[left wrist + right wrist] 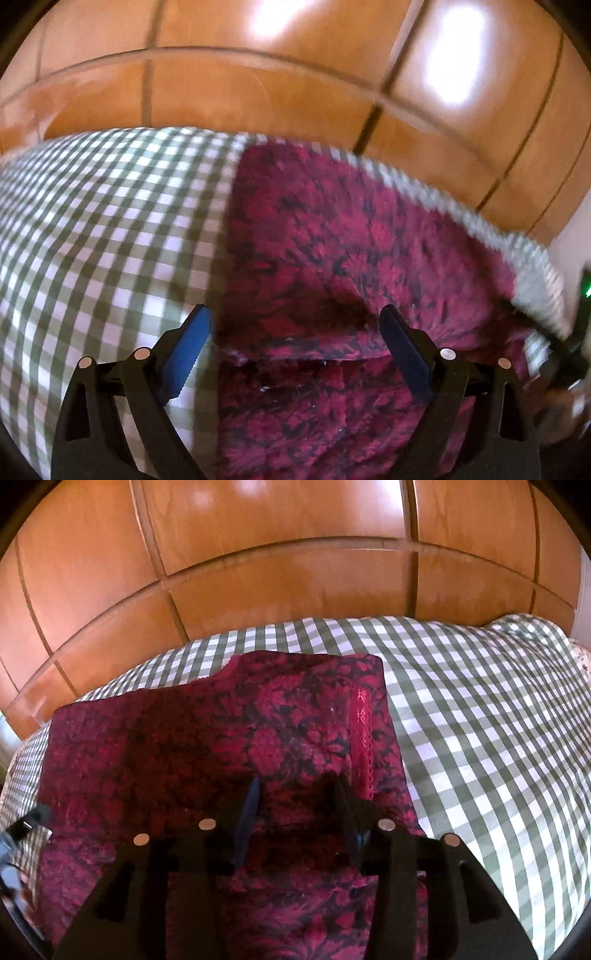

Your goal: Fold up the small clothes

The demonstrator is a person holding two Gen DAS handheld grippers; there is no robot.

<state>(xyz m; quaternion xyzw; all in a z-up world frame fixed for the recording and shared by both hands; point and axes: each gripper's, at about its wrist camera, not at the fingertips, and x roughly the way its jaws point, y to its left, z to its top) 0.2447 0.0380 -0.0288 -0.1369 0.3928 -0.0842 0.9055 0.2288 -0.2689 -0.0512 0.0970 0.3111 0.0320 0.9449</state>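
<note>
Left wrist view shows the left gripper [295,332] with its two blue pads [188,350] far apart. Nothing is between them. They hang over a red and black flowery cloth [332,240]. This picture is a bit blurry. The cloth lies on a bed cover [92,221] with green and white squares. One layer of the cloth lies over another, with an edge running across between the pads. The cover shows to the left of the cloth and in a thin strip along its far right edge. Behind the bed are shiny brown wood panels [258,92]. A bit of the other tool shows at the far right edge, but it is too blurry to tell much.

Right wrist view shows the right gripper [295,797] over the same cloth [221,746]. Its fingers [251,805] stand partly apart, and they are not pinching anything. The cloth lies under them. It looks flat and folded, with a straight far edge and a pink stitched strip down its right side. The cover [480,720] spreads wide to the right of the cloth, and a narrow band of it shows at the left and the back. The wood panels [277,554] stand behind here too.
</note>
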